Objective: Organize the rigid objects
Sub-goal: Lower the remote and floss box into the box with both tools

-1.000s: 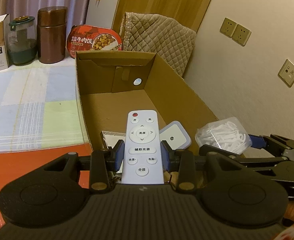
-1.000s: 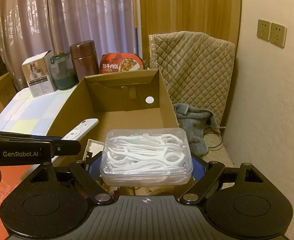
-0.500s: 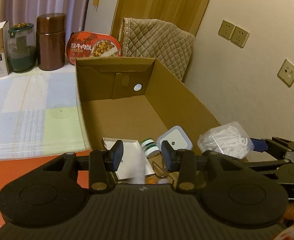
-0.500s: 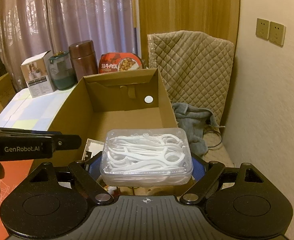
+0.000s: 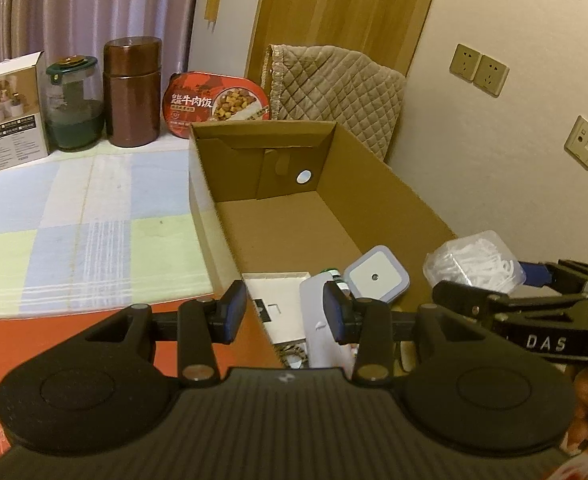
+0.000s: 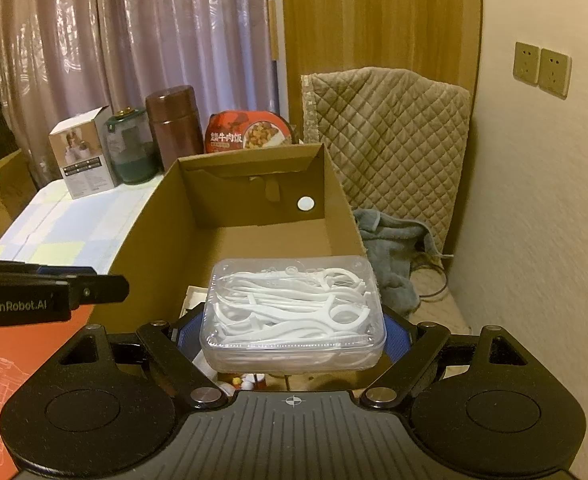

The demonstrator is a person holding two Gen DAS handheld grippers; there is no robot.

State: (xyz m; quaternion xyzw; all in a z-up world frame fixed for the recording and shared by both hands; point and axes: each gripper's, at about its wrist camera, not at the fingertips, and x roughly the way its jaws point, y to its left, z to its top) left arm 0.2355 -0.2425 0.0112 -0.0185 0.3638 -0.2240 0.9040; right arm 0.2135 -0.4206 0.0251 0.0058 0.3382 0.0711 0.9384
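Your left gripper (image 5: pixel 286 312) gapes empty over the box's (image 5: pixel 405 196) near end; the right (image 6: pixel 292 330) clamps the floss case (image 6: pixel 294 312) (far half bare).

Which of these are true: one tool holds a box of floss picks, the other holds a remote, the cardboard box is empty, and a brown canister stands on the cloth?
1. The right gripper holds a clear floss pick box in its jaws. True.
2. The left gripper holds a remote. False: its jaws stand apart with nothing clamped, and the white remote lies below them in the cardboard box.
3. The cardboard box is empty. False: its near end holds the remote, a square lidded container and other small items.
4. A brown canister stands upright on the checked cloth. True.
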